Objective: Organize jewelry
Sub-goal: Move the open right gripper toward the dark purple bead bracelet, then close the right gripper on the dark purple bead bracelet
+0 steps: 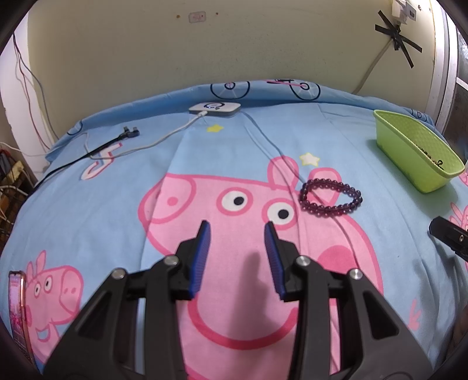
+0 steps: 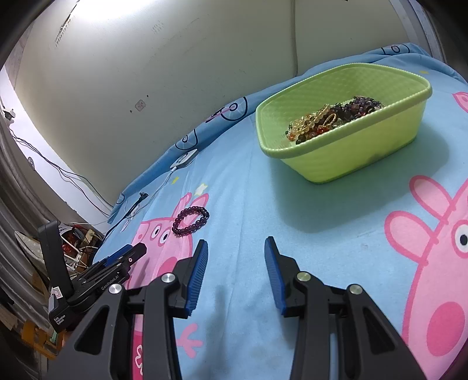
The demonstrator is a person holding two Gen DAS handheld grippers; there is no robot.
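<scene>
grippers — left gripper (image 1: 237, 226) and right gripper (image 2: 236, 244) — both spread apart, empty; purple bracelet (image 1: 330, 197) lies near green basket (image 2: 365, 152).

A bed covered with a light blue cartoon-pig sheet (image 1: 122, 181) fills the foreground. Behind it rises a cream wall (image 1: 204, 52) marked with small brown spots and a pinkish wall socket (image 1: 197, 17). Black tape strips (image 1: 398, 33) cross near a white fitting at the upper right, beside a pale door frame (image 1: 443, 67). Thin wires (image 1: 27, 79) hang down the left wall. In the right wrist view, bright light washes the upper wall (image 2: 96, 38), and cluttered cables and boxes (image 2: 79, 242) sit beside the bed.
</scene>
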